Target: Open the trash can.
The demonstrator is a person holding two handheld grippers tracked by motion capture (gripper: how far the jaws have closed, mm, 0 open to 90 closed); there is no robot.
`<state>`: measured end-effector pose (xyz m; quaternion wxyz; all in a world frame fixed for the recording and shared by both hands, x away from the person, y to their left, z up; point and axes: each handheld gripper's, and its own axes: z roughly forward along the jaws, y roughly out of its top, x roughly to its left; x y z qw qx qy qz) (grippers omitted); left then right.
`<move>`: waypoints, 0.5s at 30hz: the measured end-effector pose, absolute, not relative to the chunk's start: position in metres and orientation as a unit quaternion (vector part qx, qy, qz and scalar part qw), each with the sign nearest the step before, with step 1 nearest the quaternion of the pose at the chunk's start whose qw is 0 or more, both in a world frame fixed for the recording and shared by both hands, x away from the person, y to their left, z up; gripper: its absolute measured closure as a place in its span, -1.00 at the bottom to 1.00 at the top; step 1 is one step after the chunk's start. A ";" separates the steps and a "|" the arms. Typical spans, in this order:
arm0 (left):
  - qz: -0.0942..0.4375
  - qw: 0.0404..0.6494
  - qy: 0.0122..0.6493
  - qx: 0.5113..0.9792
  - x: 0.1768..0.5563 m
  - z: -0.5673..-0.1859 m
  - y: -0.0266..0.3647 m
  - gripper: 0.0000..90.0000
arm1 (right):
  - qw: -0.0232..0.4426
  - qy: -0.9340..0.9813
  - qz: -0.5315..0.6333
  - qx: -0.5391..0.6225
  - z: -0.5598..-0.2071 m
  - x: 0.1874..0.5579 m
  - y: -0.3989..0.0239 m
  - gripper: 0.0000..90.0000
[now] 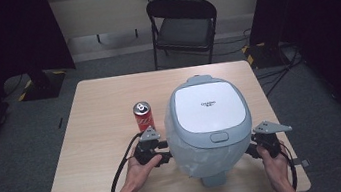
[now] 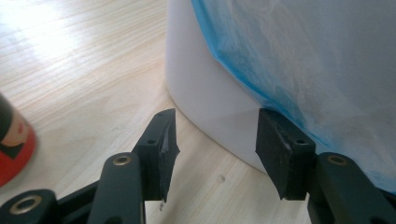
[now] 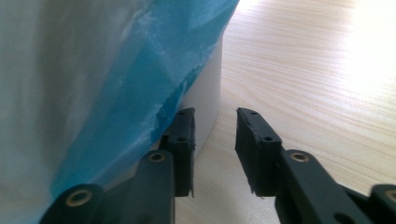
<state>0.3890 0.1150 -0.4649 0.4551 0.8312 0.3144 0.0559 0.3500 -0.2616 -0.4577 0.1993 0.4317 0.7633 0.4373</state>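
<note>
A grey-and-white rice cooker (image 1: pixel 209 116) stands on the wooden table (image 1: pixel 93 101), its body wrapped in thin bluish plastic film (image 2: pixel 327 60). A red drink can (image 1: pixel 143 116) stands upright just left of it, also at the left edge of the left gripper view (image 2: pixel 14 144). My left gripper (image 1: pixel 165 153) is at the cooker's left flank, low on the table; its jaws stand open (image 2: pixel 217 140), one tucked under the film's edge against the white base (image 2: pixel 205 93). My right gripper (image 1: pixel 253 148) is at the cooker's right flank, jaws apart (image 3: pixel 215 126) with nothing between them, beside the base (image 3: pixel 208 88) and film (image 3: pixel 116 93).
A black folding chair (image 1: pixel 183 21) stands beyond the table's far edge. Dark curtains hang at both sides, with stand bases on the floor by them. Bare tabletop lies left of the can and behind the cooker.
</note>
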 end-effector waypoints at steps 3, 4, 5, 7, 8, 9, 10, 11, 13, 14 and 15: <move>0.058 0.455 0.320 0.829 0.389 -0.465 0.120 0.07 | 0.197 0.763 0.443 0.427 -0.459 0.347 -0.259 0.46; 0.058 0.455 0.320 0.829 0.389 -0.465 0.120 0.07 | 0.197 0.763 0.443 0.427 -0.459 0.347 -0.259 0.46; 0.055 0.457 0.320 0.828 0.389 -0.465 0.122 0.07 | 0.201 0.760 0.444 0.430 -0.460 0.348 -0.258 0.37; 0.054 0.457 0.322 0.828 0.390 -0.466 0.124 0.05 | 0.197 0.758 0.449 0.432 -0.461 0.349 -0.258 0.34; 0.049 0.459 0.322 0.826 0.390 -0.467 0.124 0.04 | 0.199 0.757 0.447 0.433 -0.461 0.350 -0.258 0.28; 0.048 0.460 0.322 0.826 0.390 -0.467 0.125 0.01 | 0.202 0.756 0.445 0.435 -0.461 0.351 -0.258 0.16; 0.048 0.458 0.319 0.828 0.390 -0.467 0.126 -0.07 | 0.208 0.753 0.444 0.439 -0.463 0.352 -0.259 -0.01; 0.048 0.458 0.319 0.828 0.390 -0.467 0.126 -0.09 | 0.208 0.753 0.444 0.439 -0.463 0.352 -0.259 -0.01; 0.058 0.449 0.319 0.833 0.388 -0.466 0.129 -0.10 | 0.193 0.758 0.432 0.449 -0.471 0.358 -0.266 -0.34; 0.058 0.449 0.319 0.833 0.388 -0.466 0.129 -0.11 | 0.194 0.762 0.422 0.452 -0.474 0.360 -0.266 -0.35; 0.062 0.448 0.326 0.830 0.387 -0.464 0.134 -0.14 | 0.196 0.761 0.412 0.461 -0.477 0.360 -0.267 -0.40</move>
